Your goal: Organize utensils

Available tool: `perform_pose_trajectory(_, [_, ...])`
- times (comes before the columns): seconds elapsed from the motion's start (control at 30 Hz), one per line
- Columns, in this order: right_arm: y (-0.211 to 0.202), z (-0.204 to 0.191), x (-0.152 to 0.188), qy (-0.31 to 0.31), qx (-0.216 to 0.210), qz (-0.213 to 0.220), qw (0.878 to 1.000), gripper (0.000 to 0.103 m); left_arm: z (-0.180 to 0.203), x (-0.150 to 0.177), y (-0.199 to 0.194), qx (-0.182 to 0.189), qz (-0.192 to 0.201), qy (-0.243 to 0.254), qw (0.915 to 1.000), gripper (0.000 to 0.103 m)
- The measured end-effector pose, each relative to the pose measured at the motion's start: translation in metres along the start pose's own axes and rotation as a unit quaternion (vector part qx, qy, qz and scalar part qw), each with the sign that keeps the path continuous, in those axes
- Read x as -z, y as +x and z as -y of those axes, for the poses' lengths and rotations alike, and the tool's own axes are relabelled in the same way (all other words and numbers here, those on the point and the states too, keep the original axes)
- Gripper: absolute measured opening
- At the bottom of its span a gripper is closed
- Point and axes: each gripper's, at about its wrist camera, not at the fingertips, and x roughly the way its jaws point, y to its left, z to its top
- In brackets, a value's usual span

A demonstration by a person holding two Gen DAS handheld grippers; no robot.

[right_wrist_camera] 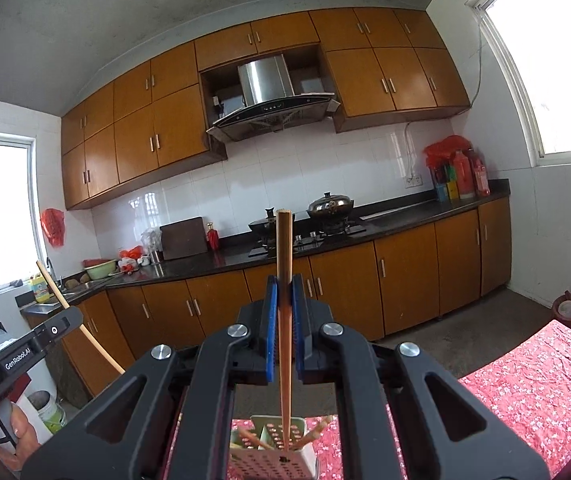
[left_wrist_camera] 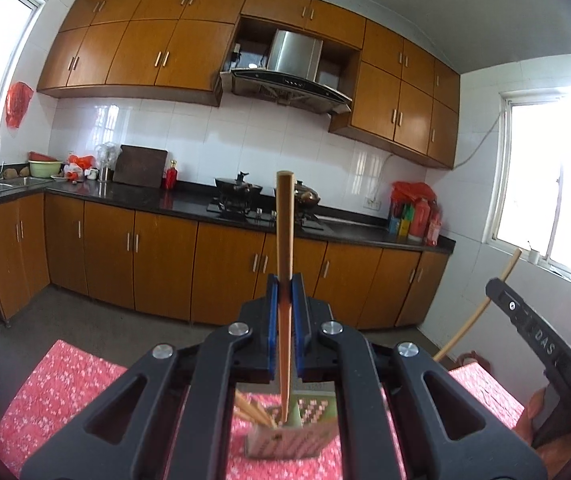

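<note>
Kitchen backdrop; both tongs clamp upright chopsticks above holder.

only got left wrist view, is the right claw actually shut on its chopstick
observer: Yes, the right claw is shut on an upright chopstick.
operator: where's its lower end
observer: It ends at the opening of the perforated holder directly below.
operator: anything else in that holder on the right
observer: Yes, other chopsticks lean out over its right rim.
</note>
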Motion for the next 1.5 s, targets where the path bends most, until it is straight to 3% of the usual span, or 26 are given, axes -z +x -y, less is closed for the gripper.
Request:
perform_pose_trajectory(0.27, [0.024,0.002,0.016,0.012,-0.005,0.01,1.0,0.008,-0.001,0.019,0.044,0.001,-0.003,-0.009,1.0,0.008])
perform_pose_trajectory(0.67, [0.043,0.003,0.052,0.0,-0.009,-0.044,0.999,0.008,-0.006,0.062,0.083,0.001,-0.053,0.004,0.9986,0.008])
perform_pose_trajectory(0.73, [0.042,0.004,0.052,-0.002,-0.01,-0.05,0.999,0.015,-0.006,0.062,0.085,0.001,-0.059,0.007,0.9982,0.009])
perform_pose_trajectory(0.77, [0.042,0.003,0.051,-0.002,-0.01,-0.051,0.999,0.023,-0.006,0.062,0.085,-0.001,-0.058,0.007,0.9983,0.015])
perform_pose_trajectory(0.8, [0.038,0.004,0.049,-0.001,-0.008,-0.049,0.999,0.043,-0.007,0.061,0.083,-0.001,-0.057,0.006,0.9983,0.028])
perform_pose_trajectory(0.83, [0.035,0.005,0.048,0.001,-0.006,-0.044,0.999,0.051,-0.009,0.06,0.081,-0.005,-0.055,0.005,0.9985,0.034])
perform_pose_trajectory(0.87, [0.032,0.007,0.046,0.001,-0.006,-0.039,0.999,0.051,-0.01,0.059,0.077,-0.009,-0.051,0.004,0.9987,0.04])
perform_pose_trajectory(0.97, [0.023,0.011,0.038,0.005,-0.008,-0.037,0.999,0.051,-0.015,0.054,0.066,-0.013,-0.043,0.003,0.999,0.04])
perform_pose_trajectory(1.1, [0.009,0.014,0.031,0.005,-0.004,-0.036,0.999,0.053,-0.022,0.049,0.045,-0.02,-0.034,0.003,0.9992,0.05])
perform_pose_trajectory(1.17, [0.002,0.015,0.031,0.001,-0.001,-0.036,0.999,0.062,-0.026,0.05,0.031,-0.022,-0.031,0.005,0.9992,0.057])
perform_pose_trajectory(1.23, [-0.011,0.013,0.034,-0.009,0.003,-0.036,0.999,0.081,-0.031,0.054,0.014,-0.024,-0.032,0.009,0.9992,0.067])
perform_pose_trajectory(1.3, [-0.025,0.009,0.042,-0.02,0.007,-0.036,0.999,0.099,-0.037,0.062,-0.006,-0.028,-0.031,0.015,0.999,0.085])
perform_pose_trajectory(1.37, [-0.04,0.004,0.053,-0.031,0.014,-0.036,0.999,0.101,-0.041,0.071,-0.023,-0.028,-0.034,0.021,0.9988,0.097])
perform_pose_trajectory(1.5, [-0.062,-0.005,0.081,-0.062,0.025,-0.056,0.996,0.101,-0.044,0.105,-0.063,-0.038,-0.042,0.05,0.9971,0.099])
